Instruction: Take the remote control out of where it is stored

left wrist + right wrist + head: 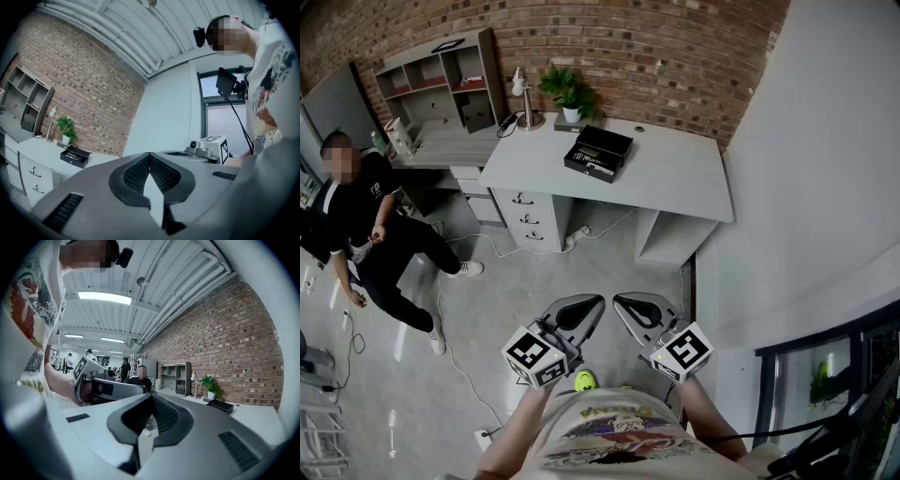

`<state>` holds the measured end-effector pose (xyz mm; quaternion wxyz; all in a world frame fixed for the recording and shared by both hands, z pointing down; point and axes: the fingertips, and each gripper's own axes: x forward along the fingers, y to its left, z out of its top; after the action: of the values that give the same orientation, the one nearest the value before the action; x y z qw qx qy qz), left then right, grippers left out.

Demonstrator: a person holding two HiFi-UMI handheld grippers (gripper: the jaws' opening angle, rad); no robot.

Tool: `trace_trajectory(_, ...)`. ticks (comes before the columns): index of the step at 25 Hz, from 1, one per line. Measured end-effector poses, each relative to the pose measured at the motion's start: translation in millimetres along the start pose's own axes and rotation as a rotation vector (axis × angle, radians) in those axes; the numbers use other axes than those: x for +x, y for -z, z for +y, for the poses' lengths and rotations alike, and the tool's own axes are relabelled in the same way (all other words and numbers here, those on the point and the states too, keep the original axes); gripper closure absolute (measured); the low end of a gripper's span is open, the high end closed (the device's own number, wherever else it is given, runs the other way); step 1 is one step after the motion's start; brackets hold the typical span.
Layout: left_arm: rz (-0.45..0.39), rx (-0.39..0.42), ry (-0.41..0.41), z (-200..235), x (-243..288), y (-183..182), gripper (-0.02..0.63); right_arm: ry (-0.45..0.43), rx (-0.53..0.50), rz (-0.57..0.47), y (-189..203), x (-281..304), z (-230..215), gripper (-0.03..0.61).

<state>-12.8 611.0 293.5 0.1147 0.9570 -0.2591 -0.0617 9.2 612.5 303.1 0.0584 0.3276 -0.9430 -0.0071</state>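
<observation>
An open black box (598,152) lies on the white desk (675,173) by the brick wall, its lid tipped up; something dark with pale markings lies inside, too small to identify. The same box shows far off in the left gripper view (74,156) and the right gripper view (220,405). Both grippers hang in mid-air close to my body, well short of the desk. My left gripper (581,311) (150,161) is shut with its pads meeting at the tip and nothing between them. My right gripper (639,309) (151,401) is shut and empty too.
A person in black (370,225) stands on the floor at the left. Drawers (525,220) sit under the desk, and a cable trails across the floor (459,366). A plant (570,94), a lamp (523,94) and a shelf unit (441,84) stand at the back. A white wall (806,187) closes the right side.
</observation>
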Motion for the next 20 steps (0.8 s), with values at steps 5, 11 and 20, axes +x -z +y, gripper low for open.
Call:
trace_trajectory(5, -0.009, 0.003, 0.005, 1, -2, 0, 0.617, -0.012, -0.018, 0.006, 2, 4, 4, 0.571)
trace_trajectory(11, -0.007, -0.012, 0.004, 2, -2, 2, 0.617, -0.013, 0.001, 0.028, 6, 7, 3, 0.571)
trace_trajectory(20, -0.002, -0.014, 0.023, 5, -3, 5, 0.617, -0.022, 0.022, 0.040, 13, 16, 5, 0.571)
